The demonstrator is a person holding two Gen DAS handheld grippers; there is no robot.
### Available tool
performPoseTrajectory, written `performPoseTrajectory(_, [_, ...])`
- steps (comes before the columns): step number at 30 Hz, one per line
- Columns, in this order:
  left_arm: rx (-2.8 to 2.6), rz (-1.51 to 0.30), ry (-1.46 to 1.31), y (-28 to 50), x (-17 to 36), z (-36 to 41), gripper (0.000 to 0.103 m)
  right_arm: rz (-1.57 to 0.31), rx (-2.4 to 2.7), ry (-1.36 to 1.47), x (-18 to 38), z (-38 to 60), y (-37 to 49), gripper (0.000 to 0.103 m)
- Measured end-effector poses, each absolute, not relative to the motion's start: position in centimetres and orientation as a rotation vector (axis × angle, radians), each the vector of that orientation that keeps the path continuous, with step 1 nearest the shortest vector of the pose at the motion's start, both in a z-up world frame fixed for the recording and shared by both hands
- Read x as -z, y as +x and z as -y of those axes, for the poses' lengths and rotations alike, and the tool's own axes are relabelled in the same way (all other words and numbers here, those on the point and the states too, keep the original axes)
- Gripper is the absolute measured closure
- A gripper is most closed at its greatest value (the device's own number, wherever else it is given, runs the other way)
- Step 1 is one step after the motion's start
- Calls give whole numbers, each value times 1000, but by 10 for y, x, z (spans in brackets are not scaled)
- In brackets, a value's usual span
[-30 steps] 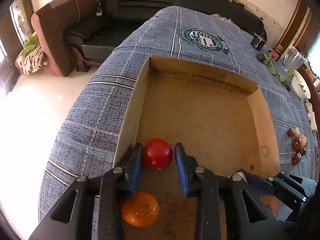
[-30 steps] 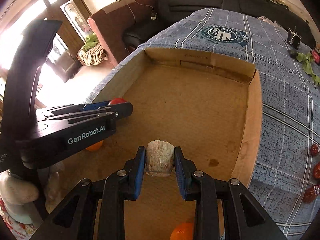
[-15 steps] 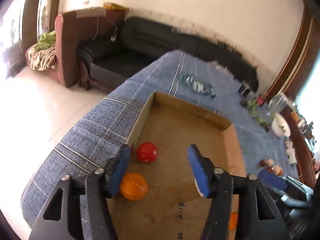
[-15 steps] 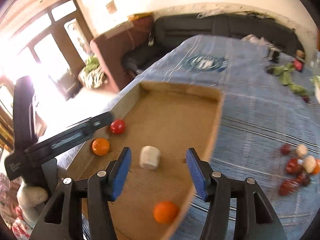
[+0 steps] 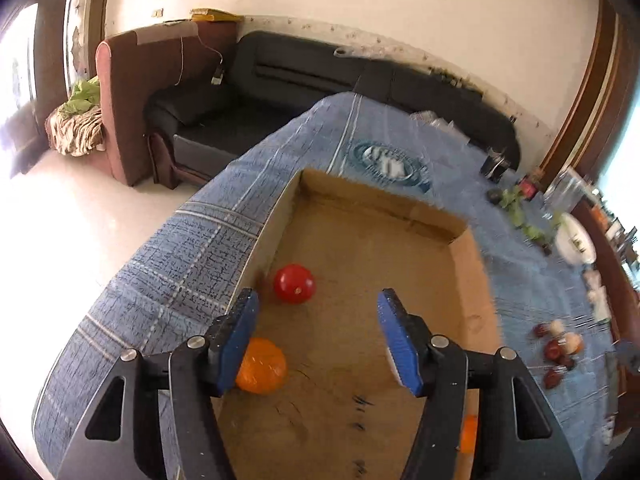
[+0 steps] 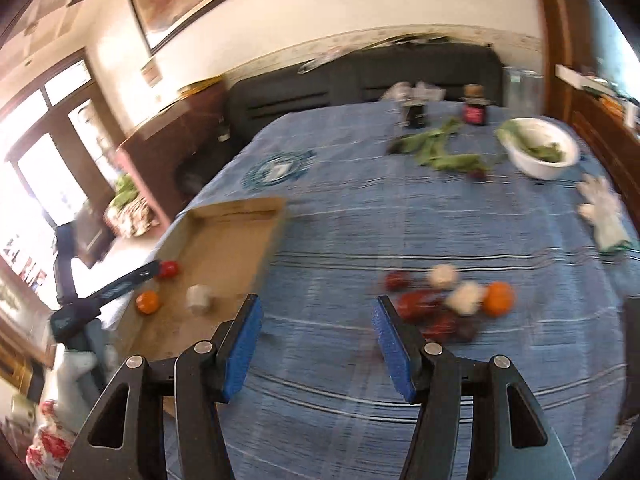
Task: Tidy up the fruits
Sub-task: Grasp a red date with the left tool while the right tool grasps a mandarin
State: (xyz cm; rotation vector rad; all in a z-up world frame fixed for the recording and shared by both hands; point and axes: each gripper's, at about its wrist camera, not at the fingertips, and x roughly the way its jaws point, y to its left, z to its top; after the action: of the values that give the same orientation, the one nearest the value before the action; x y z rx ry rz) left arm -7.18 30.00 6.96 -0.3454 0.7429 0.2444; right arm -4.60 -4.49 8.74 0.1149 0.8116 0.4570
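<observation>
Left gripper (image 5: 318,340): jaws apart, having just been opening, nothing between the blue pads, poised above the near part of the cardboard box (image 5: 474,264). Just behind the left pad, partly hidden by it, an orange fruit (image 5: 262,366) on the box floor; a little farther ahead and slightly left of the gap, a red round fruit (image 5: 294,283) close to the box's left wall. Low beside the right finger, a sliver of a second orange fruit (image 5: 469,434). Beyond the box, only blue checked tablecloth (image 5: 192,248), then a dark sofa (image 5: 300,76) against the wall. Right gripper (image 6: 316,338): jaws likewise apart after just opening, empty, over bare cloth outside the box. Immediately ahead and to the right of its right pad, a blurred heap of loose fruit (image 6: 448,300) on the cloth: dark red pieces, pale ones, one orange at the far right. Off to the left, inside the box, a pale wrapped fruit (image 6: 199,298) lying alone. Farther ahead on the right, scattered green leaves (image 6: 440,152) and a white bowl (image 6: 540,160).
</observation>
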Motion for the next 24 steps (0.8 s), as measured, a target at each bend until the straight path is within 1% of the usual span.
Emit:
performPoseTrajectory(2, [-195,-706,-325,-84,-89,-284,42,-802,-408,118,-88,71,-47,38])
performPoseTrajectory(3, [-173,-696,-311,-87,-96,-276,40,-799,-383,120,-87,84,-46,38])
performPoseTrajectory(5, [-112,-682,-279,-92,-108,-252,34,-805,-329,135,-79,110,-42,38])
performPoseTrajectory(8, [-15,-692,-253,-88,-116,-213,33,-824,-294,179,-66,133,-34,38])
performPoseTrajectory(12, [103,-758,-215,-71,-105,-154,33,-869,-293,242,-44,150,-20,38])
performPoseTrajectory(19, [207,-853,-112,-37,-63,-69,34,-892,-308,218,-25,148,-1,39])
performPoseTrajectory(20, [216,-859,-101,-34,-58,-62,34,-893,-311,206,-23,146,3,42])
performPoseTrajectory(22, [224,-879,-68,-26,-46,-48,42,-899,-309,181,-18,142,10,47])
performPoseTrajectory(23, [227,-888,-55,-25,-41,-42,48,-904,-308,169,-15,141,14,49])
performPoseTrajectory(24, [229,-899,-40,-21,-34,-36,51,-909,-308,161,-12,140,19,51])
